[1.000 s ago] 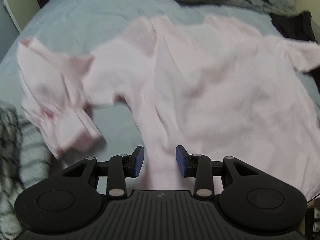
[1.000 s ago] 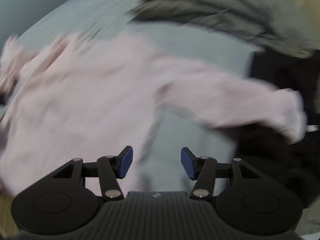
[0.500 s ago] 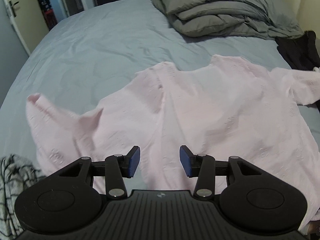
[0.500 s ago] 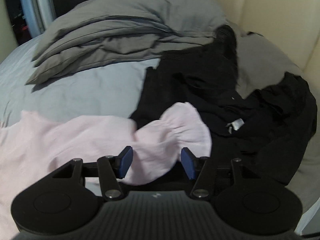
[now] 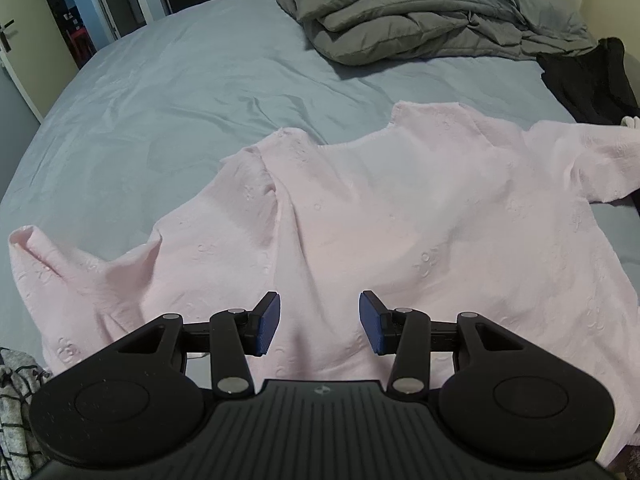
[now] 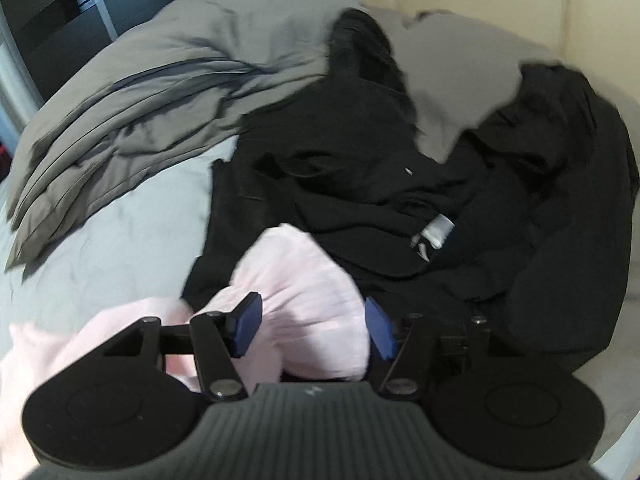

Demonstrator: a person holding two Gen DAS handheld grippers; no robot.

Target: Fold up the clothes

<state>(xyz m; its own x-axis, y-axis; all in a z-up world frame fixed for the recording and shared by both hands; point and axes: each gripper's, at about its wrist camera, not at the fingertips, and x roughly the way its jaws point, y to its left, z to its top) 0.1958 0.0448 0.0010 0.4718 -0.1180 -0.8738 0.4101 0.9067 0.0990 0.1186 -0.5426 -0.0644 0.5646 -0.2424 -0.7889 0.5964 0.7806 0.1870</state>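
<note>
A pale pink embroidered shirt [image 5: 400, 216] lies spread on the grey-blue bedsheet [image 5: 180, 92], neckline away from me, its left sleeve [image 5: 56, 272] crumpled at the left. My left gripper [image 5: 319, 328] hovers open above the shirt's lower body, nothing between its blue pads. In the right wrist view, the shirt's right sleeve cuff [image 6: 308, 288] rests partly on black clothes. My right gripper [image 6: 312, 328] is open just above that cuff, its pads on either side of it and not closed on the cloth.
A folded grey duvet [image 5: 420, 12] lies at the far side of the bed. A heap of black clothes [image 6: 460, 184] covers the right end by a cream headboard [image 6: 520, 4]. A checked grey garment [image 5: 16, 408] lies at the near left edge.
The shirt settled flat after being flung out. My left gripper drew back and rose a little. My right gripper swung right and closed in over the sleeve cuff. Both stayed open.
</note>
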